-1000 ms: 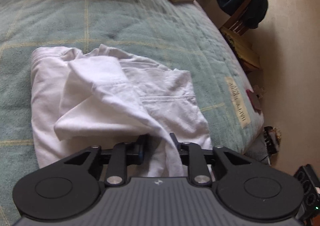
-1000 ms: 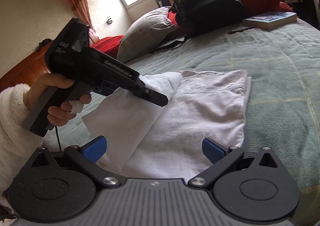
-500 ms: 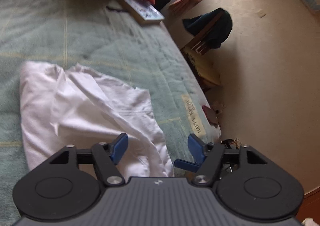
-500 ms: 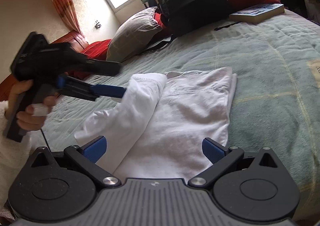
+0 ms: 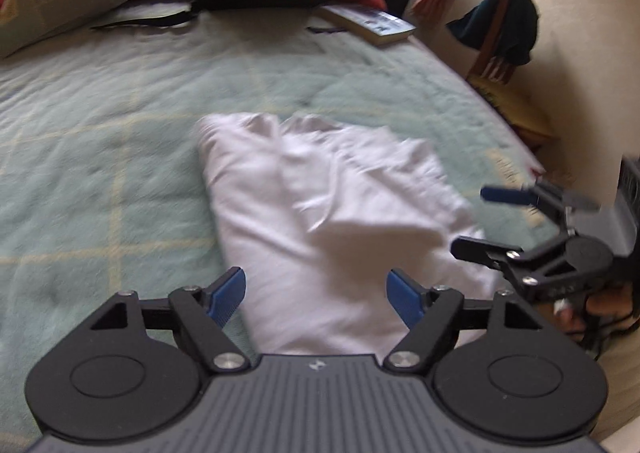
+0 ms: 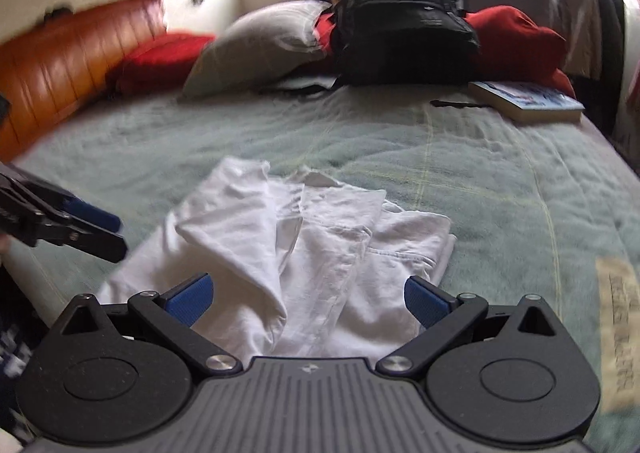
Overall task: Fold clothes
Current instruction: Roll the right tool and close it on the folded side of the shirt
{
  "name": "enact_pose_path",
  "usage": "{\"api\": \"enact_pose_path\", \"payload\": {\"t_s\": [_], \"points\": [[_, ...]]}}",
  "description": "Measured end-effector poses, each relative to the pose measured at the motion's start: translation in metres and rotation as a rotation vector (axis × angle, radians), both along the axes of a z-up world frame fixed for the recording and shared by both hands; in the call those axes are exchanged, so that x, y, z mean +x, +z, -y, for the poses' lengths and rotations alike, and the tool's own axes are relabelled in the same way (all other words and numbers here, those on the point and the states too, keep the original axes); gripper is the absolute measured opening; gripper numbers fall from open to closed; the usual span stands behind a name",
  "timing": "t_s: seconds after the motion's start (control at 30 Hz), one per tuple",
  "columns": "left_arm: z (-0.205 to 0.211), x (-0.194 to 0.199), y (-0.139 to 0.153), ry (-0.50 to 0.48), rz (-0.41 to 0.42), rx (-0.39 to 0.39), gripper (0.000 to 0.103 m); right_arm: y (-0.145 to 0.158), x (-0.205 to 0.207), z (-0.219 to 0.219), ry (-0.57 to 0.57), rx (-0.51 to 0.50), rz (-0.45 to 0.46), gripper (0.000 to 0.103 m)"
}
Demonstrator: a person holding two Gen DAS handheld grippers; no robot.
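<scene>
White garment (image 6: 304, 249) on blanket (image 6: 500, 181), both grippers (left (image 5: 316, 297) just opened, right (image 6: 308, 299)) wide, empty, backpack (image 6: 400, 25) beyond

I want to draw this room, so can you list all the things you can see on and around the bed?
white garment: 1, white, partly folded, near end of the bed
blanket: 1, pale green with yellow lines, covering the bed
pillow: 1, grey, head of the bed
backpack: 1, black, beside the pillow
red cushions: at least 2, red, either side of the backpack
book: 1, blue and white cover, far right of the bed
headboard: 1, orange-brown, left
chair: 1, wooden, dark cloth draped on it
left claw: 1, black, blue pads, open, empty
right claw: 1, same, open, empty
</scene>
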State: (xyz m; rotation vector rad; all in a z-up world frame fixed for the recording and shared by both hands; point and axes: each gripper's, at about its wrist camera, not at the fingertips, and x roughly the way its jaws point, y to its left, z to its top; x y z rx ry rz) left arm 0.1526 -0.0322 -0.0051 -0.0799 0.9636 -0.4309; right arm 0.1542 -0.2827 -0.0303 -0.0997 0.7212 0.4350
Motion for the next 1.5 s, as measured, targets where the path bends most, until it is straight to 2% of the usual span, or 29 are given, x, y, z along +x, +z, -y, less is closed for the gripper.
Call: {"api": "enact_pose_path", "payload": {"t_s": [0.1,0.23,0.33,0.47,0.57,0.67,0.77,0.87,1.0,1.13,1.3,1.43,1.5], "points": [[0.000,-0.006,-0.002,0.012,0.022,0.052,0.078,-0.011,0.012,-0.026,0.050,-0.107,-0.006,0.103],[0.001,-0.016,-0.001,0.003,0.049,0.052,0.079,-0.018,0.029,-0.044,0.051,-0.156,0.001,0.103],[0.001,-0.023,-0.003,0.004,0.057,0.042,0.080,-0.011,0.042,-0.029,-0.036,-0.087,-0.008,0.103],[0.005,-0.028,-0.006,0.004,0.060,0.034,0.080,-0.007,0.053,0.016,-0.196,0.054,-0.077,0.103],[0.007,-0.032,-0.005,0.007,0.067,0.024,0.080,-0.009,0.049,0.041,-0.256,0.127,-0.104,0.103],[0.009,-0.037,-0.004,0.014,0.079,0.017,0.080,-0.009,0.038,0.058,-0.240,0.258,-0.125,0.103],[0.011,-0.042,-0.005,0.024,0.091,0.020,0.080,-0.016,0.035,0.074,-0.157,0.499,-0.223,0.103],[0.013,-0.048,-0.006,0.029,0.095,0.019,0.080,-0.030,0.039,0.080,-0.091,0.675,-0.329,0.103],[0.014,-0.056,-0.009,0.038,0.095,0.019,0.081,-0.049,0.045,0.076,-0.082,0.717,-0.420,0.103],[0.017,-0.058,-0.011,0.043,0.091,0.027,0.081,-0.055,0.053,0.071,-0.056,0.756,-0.432,0.103],[0.020,-0.059,-0.013,0.040,0.092,0.031,0.081,-0.054,0.078,0.058,-0.026,0.730,-0.435,0.103],[0.019,-0.062,-0.014,0.046,0.092,0.037,0.081,-0.058,0.084,0.064,-0.019,0.799,-0.465,0.103],[0.017,-0.063,-0.013,0.054,0.097,0.035,0.081,-0.057,0.076,0.065,0.023,0.842,-0.482,0.103]]}}
